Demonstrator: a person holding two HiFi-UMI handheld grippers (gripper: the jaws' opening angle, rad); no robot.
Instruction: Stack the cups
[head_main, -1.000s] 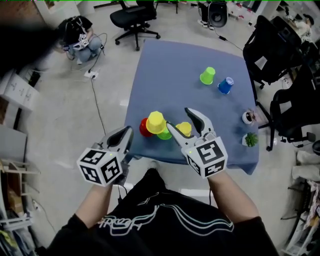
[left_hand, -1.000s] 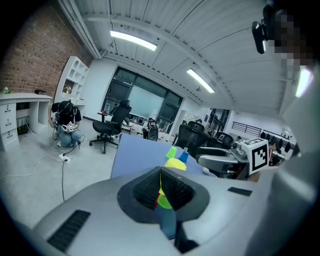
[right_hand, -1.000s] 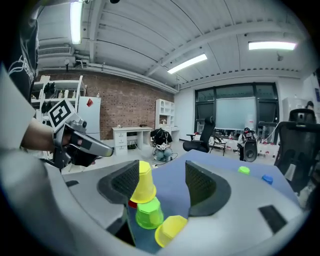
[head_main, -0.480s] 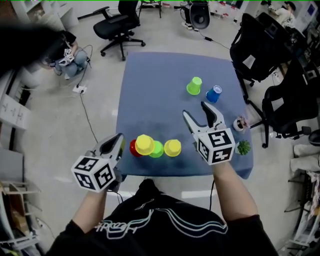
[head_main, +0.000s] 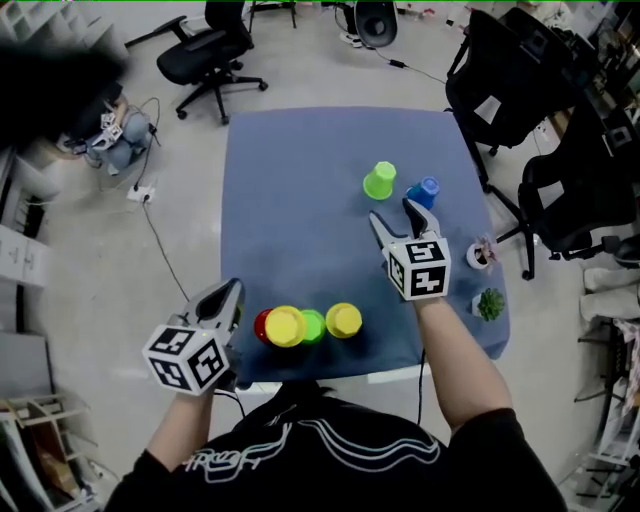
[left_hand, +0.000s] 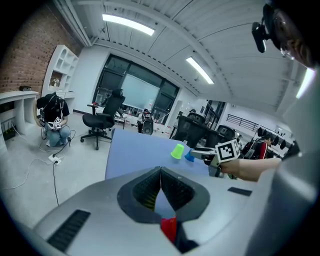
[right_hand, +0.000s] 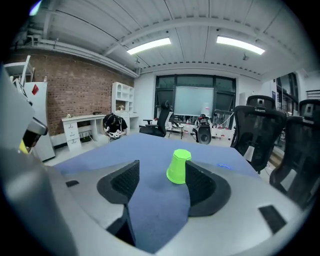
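Our right gripper (head_main: 392, 212) is wide open and empty; the green cup (head_main: 379, 180) stands just at its 12 o'clock. Our left gripper (head_main: 230, 293) is closed on nothing, beside the red cup (head_main: 262, 325).

Found four clustered in a row along the near edge of the bench (head_main: 300, 200): red cup (head_main: 262, 325), yellow cup (head_main: 285, 326), green cup (head_main: 314, 325), second yellow cup (head_main: 343, 319). Found a lime-green cup (head_main: 379, 181) mouth down, well apart at far right, blue cup (head_main: 423, 192) just beside it
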